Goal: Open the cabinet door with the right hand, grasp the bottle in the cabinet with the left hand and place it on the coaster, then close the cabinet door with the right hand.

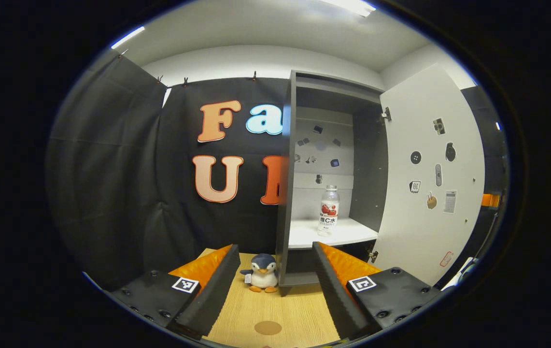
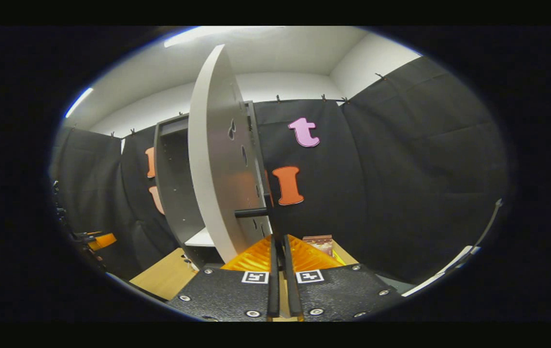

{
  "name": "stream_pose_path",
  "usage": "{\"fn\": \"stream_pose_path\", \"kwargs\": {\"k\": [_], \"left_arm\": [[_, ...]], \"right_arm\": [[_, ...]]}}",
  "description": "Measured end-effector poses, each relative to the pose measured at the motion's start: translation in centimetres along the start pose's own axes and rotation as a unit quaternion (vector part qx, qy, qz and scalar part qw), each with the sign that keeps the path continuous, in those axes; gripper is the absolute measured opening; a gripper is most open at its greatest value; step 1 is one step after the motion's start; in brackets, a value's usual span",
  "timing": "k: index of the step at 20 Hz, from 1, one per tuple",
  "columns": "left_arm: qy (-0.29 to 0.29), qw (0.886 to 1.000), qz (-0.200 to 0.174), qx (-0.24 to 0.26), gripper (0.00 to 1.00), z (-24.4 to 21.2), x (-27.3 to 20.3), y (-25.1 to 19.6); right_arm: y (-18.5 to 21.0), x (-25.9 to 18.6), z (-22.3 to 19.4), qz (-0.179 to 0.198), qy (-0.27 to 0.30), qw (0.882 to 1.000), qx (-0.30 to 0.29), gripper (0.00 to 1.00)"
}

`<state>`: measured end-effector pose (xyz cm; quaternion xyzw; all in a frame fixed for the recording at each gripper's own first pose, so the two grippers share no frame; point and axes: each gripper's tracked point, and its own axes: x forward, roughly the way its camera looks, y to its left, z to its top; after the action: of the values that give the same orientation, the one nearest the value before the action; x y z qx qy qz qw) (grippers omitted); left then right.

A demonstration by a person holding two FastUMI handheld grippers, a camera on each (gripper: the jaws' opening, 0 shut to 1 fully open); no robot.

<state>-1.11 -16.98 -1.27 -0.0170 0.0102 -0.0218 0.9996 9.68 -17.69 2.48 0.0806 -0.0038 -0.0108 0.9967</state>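
Observation:
The grey cabinet (image 1: 286, 193) stands open, its white door (image 1: 430, 227) swung out to the right. A clear bottle (image 1: 329, 210) with a red label stands upright on the white shelf (image 1: 347, 233) inside. My left gripper (image 1: 275, 249) is open and empty, low in front of the cabinet and short of the bottle. A round brown coaster (image 1: 268, 327) lies on the wooden table (image 1: 299, 314) between its fingers. In the right gripper view the door (image 2: 217, 169) shows edge-on. My right gripper (image 2: 279, 239) is shut just below and right of the dark handle (image 2: 251, 211), holding nothing.
A small plush penguin (image 1: 263, 273) sits on the table at the cabinet's front left corner. A brown box (image 2: 319, 243) lies beyond the right gripper's fingers. Black cloth walls close in the booth on all sides.

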Motion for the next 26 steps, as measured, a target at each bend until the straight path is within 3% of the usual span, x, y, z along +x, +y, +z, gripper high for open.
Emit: {"fn": "stream_pose_path", "kwargs": {"k": [1,5,6,11,12,13,14,16,17,19,20,21,22,23,24,26], "left_arm": [[-0.001,1.000,-0.005,0.000,0.94,-0.1,0.5,-0.6],[0.001,0.999,-0.036,-0.005,0.99,-0.4,4.2,-3.5],[0.001,0.999,-0.046,-0.004,0.94,-0.5,5.3,-4.4],[-0.004,0.996,-0.091,-0.002,0.94,-0.7,11.7,-9.4],[-0.006,0.995,-0.099,0.001,0.99,-0.7,12.9,-10.4],[-0.009,0.994,-0.108,0.003,0.97,-0.6,14.1,-11.5],[-0.010,0.993,-0.115,0.006,0.99,-0.6,15.6,-12.4],[-0.013,0.992,-0.123,0.014,0.94,-0.9,18.0,-13.7],[-0.010,0.991,-0.130,0.017,0.94,-1.2,19.3,-14.4],[-0.011,0.991,-0.136,0.019,0.99,-1.7,21.2,-15.9],[-0.012,0.990,-0.136,0.019,0.94,-1.7,22.0,-16.2],[-0.013,0.991,-0.134,0.020,0.97,-1.8,22.9,-16.4],[-0.013,0.991,-0.133,0.019,0.99,-2.0,23.8,-16.7],[-0.012,0.991,-0.133,0.017,0.94,-2.1,24.7,-16.8],[-0.010,0.991,-0.132,0.014,0.97,-2.4,25.6,-17.1],[-0.009,0.991,-0.134,0.011,0.99,-2.6,27.3,-17.6]], "right_arm": [[0.0,-0.1,-0.1,-0.002,0.000,1.000,-0.003,0.03],[-0.6,-0.4,0.0,-0.026,-0.001,1.000,-0.004,0.08],[-0.7,-0.5,0.0,-0.033,-0.003,0.999,-0.003,0.08],[-1.1,-2.4,1.0,-0.071,-0.030,0.997,-0.005,0.08],[-1.0,-2.5,1.5,-0.077,-0.038,0.996,-0.004,0.04],[-0.6,-2.7,1.8,-0.081,-0.047,0.996,-0.003,0.00],[-0.3,-2.9,2.0,-0.083,-0.052,0.995,-0.004,0.08],[0.4,-3.4,2.3,-0.085,-0.061,0.994,-0.013,0.08],[0.7,-3.5,2.2,-0.083,-0.061,0.994,-0.019,0.00],[1.1,-3.5,1.8,-0.083,-0.056,0.995,-0.026,0.08],[1.8,-3.6,1.5,-0.080,-0.053,0.995,-0.027,0.09],[2.6,-3.6,1.2,-0.074,-0.051,0.996,-0.024,0.01],[3.5,-3.4,1.2,-0.069,-0.053,0.996,-0.019,0.01],[4.2,-3.2,0.9,-0.062,-0.050,0.997,-0.013,0.11],[4.7,-3.1,0.4,-0.060,-0.045,0.997,-0.010,0.06],[5.2,-2.7,0.0,-0.061,-0.039,0.997,-0.009,0.11]]}}
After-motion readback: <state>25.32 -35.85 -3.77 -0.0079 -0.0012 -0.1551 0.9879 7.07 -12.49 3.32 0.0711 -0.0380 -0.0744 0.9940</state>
